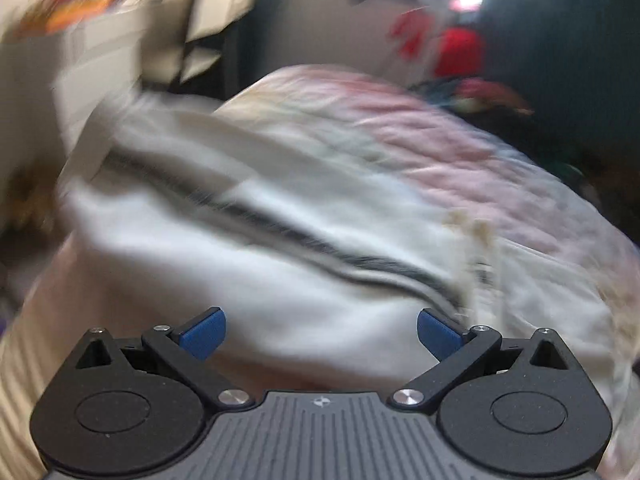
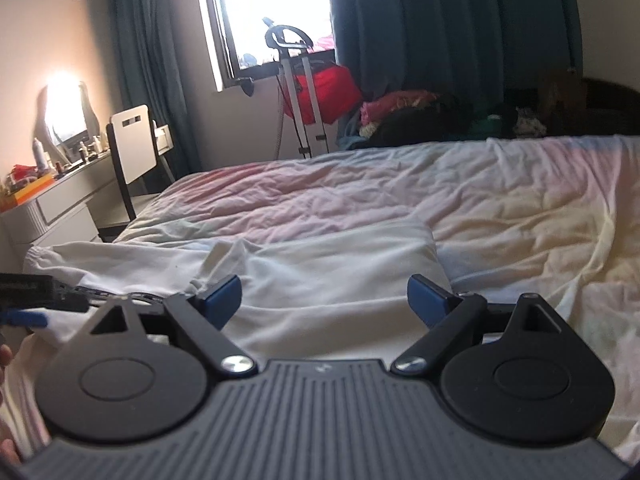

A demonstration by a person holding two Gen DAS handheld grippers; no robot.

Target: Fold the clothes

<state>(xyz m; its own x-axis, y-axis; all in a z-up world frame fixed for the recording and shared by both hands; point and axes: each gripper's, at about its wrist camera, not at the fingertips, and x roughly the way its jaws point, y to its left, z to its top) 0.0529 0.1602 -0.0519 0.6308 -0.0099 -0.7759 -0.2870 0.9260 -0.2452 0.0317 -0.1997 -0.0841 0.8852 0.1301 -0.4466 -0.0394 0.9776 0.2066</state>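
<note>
White garment (image 2: 320,276) lies just beyond both wide-open, empty tongs (image 1: 321,334) (image 2: 325,300).

Soft white cloth garment (image 2: 328,268) on crumpled bedsheet (image 2: 500,200).

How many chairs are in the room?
1: a white-backed chair at the desk, left of the bed. Others may be hidden out of view.
</note>
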